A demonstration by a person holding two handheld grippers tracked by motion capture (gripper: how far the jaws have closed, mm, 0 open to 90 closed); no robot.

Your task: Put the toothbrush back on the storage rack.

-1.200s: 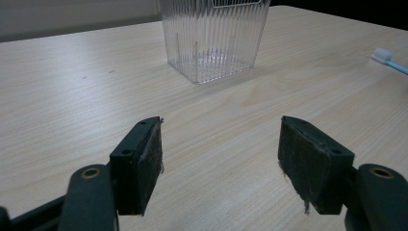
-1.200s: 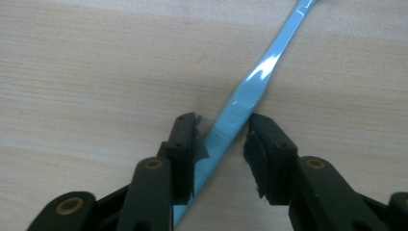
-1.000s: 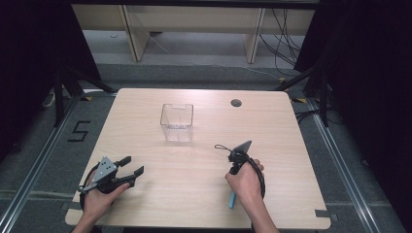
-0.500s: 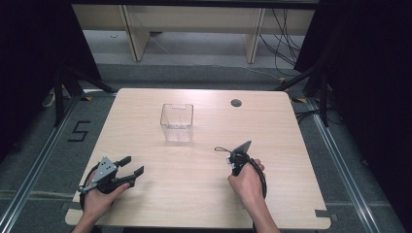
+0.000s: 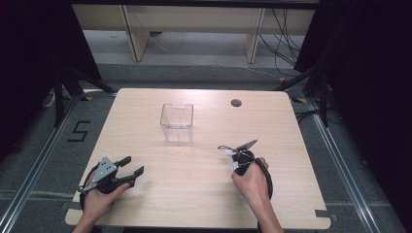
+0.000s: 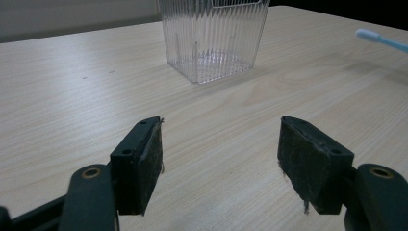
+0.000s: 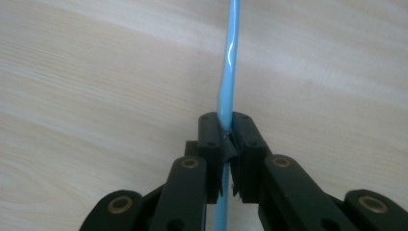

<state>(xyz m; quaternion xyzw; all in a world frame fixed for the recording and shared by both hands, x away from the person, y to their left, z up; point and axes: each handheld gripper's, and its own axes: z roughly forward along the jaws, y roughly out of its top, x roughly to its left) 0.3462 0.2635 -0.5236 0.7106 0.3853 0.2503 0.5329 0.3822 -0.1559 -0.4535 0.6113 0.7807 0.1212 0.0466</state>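
Swab [image 7: 230, 62], blue-stemmed, pinched crosswise between the pressed-together jaws of the right hand-held gripper [image 7: 226, 137]; stem runs straight on past the jaw tips, along the gripper's own line.

Right hand-held gripper [image 5: 236, 156] held over the right half of the bench [image 5: 291, 194]. Clear ribbed box [image 5: 177, 122] stands upright ahead and to the left of it, well apart, open top up. Judged: coming move turns on that bearing, forward and leftward, with the stem tipped so its long axis goes down through the opening. Right hand [image 5: 253, 182] nearer the box than the left.

Left hand-held gripper [image 5: 131, 167] low at the near left of the bench, jaws spread wide, nothing between them; pads [image 6: 150, 161] bare.

Left gripper view: box [image 6: 211, 38] dead ahead, looks empty through the ribbed wall, and the white cotton tip of the swab [image 6: 373, 37] showing at the right, clear of the bench. Right gripper view gives the grip itself: stem slightly bowed just above the jaws. High view too small to make out the swab clearly; gives the layout instead.
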